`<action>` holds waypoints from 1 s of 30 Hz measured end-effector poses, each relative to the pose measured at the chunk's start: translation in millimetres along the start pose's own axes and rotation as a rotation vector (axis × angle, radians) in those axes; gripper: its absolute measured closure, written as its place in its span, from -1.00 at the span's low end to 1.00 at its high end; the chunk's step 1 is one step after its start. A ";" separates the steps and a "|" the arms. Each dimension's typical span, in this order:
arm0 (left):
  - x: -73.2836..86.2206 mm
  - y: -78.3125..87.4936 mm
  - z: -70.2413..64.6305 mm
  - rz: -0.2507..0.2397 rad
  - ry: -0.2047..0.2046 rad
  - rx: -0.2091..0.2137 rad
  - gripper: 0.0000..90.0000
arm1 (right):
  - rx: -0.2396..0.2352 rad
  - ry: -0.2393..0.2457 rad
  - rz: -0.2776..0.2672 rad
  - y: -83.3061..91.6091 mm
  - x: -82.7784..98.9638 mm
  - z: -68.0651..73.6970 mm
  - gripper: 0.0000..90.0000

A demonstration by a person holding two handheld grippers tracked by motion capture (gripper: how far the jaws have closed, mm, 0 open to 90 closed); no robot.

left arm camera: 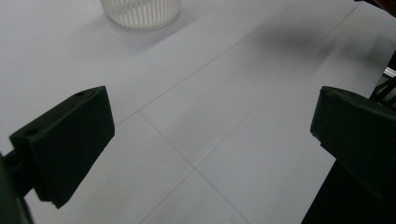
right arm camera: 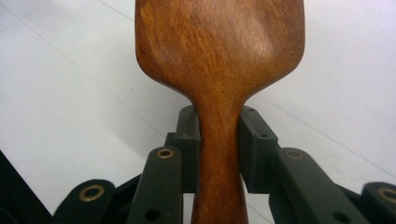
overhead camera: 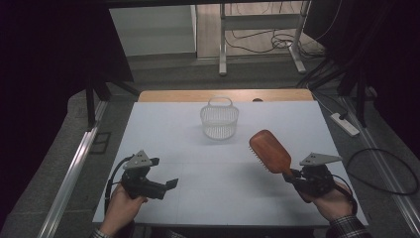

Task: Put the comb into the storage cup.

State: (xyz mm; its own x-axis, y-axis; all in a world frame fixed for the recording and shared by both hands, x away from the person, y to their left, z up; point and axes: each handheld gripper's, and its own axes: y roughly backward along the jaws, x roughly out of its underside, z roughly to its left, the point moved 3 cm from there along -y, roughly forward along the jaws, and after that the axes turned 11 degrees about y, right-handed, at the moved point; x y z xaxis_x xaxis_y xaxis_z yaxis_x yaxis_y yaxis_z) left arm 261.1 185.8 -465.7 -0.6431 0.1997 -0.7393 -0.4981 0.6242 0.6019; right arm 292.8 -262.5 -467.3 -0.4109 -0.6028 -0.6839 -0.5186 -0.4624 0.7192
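A wooden paddle hairbrush [overhead camera: 269,150] is lifted off the white table [overhead camera: 163,134], its head tilted up toward the left and its bristles facing down. My right gripper [overhead camera: 291,176] is shut on the brush's handle [right arm camera: 218,140], with a pad pressed against each side. At the front left my left gripper [overhead camera: 171,184] hovers low over the table, open, with nothing between its jaws; bare table lies between its fingers [left arm camera: 65,144]. A small white slatted basket [overhead camera: 219,118] with a handle stands at the far middle of the table, and its base [left arm camera: 140,11] is at the top of the left gripper view.
The table's wooden far edge [overhead camera: 225,95] meets a grey floor. A white power strip [overhead camera: 345,124] and cables lie on the floor to the right. A metal rail [overhead camera: 74,168] runs along the left side, and a desk frame stands beyond.
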 end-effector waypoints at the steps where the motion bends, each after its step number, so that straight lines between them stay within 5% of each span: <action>1: -1.5 -1.2 -0.7 0.000 0.004 0.002 -1.00 | 0.000 0.003 -0.003 -0.1 -1.0 0.5 0.60; 15: -28.9 -18.7 -4.8 -0.021 0.040 0.059 -1.00 | -0.009 0.010 -0.056 -1.1 -12.6 7.0 0.60; 30: -54.4 -37.7 -20.3 -0.017 0.027 0.122 -1.00 | -0.020 0.035 -0.112 -5.6 -30.8 17.6 0.60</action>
State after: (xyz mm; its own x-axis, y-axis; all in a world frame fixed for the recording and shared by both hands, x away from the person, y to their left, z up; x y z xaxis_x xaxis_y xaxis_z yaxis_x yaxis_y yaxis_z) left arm 303.1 136.1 -442.0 -0.6516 0.1687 -0.7396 -0.4356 0.7150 0.5468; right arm 295.1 -230.0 -452.4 -0.3246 -0.5691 -0.7555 -0.5448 -0.5405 0.6412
